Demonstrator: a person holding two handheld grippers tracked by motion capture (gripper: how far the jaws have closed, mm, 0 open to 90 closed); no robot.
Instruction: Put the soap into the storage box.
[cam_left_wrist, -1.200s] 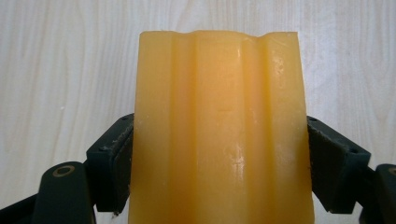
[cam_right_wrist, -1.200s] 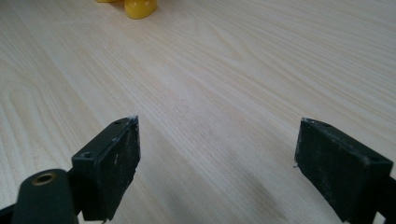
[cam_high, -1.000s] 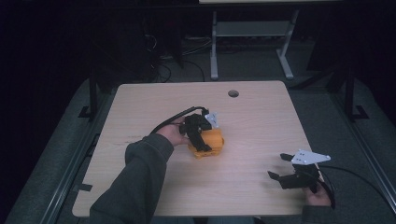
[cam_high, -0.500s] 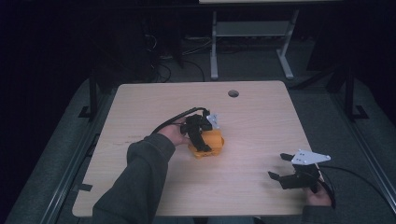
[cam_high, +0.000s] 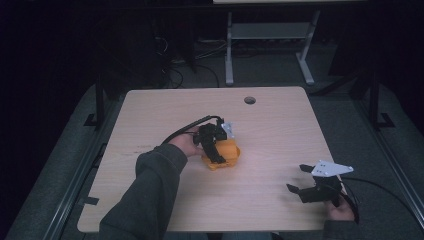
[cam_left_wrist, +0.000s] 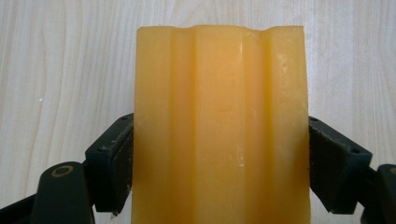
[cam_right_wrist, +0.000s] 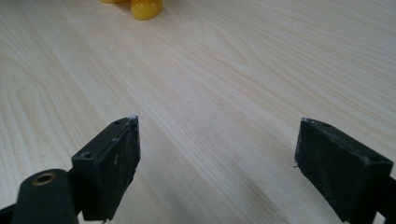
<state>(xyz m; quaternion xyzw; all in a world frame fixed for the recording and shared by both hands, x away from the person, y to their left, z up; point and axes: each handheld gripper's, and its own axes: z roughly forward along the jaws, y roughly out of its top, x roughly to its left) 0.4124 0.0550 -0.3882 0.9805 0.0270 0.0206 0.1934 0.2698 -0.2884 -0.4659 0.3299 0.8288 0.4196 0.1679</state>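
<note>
An orange-yellow ridged block lies near the middle of the wooden table. My left gripper is shut on it from above, held by a hand in a dark sleeve. In the left gripper view the block stands between the two black pads, which press on its sides. My right gripper rests low near the table's front right corner, open and apart from the block. The right gripper view has its jaws wide apart over bare wood, with a rounded yellow piece of the block far ahead.
A round cable hole sits near the table's far edge. A grey metal stand and cables lie on the dark floor beyond. The right gripper's cable trails off the table's right side.
</note>
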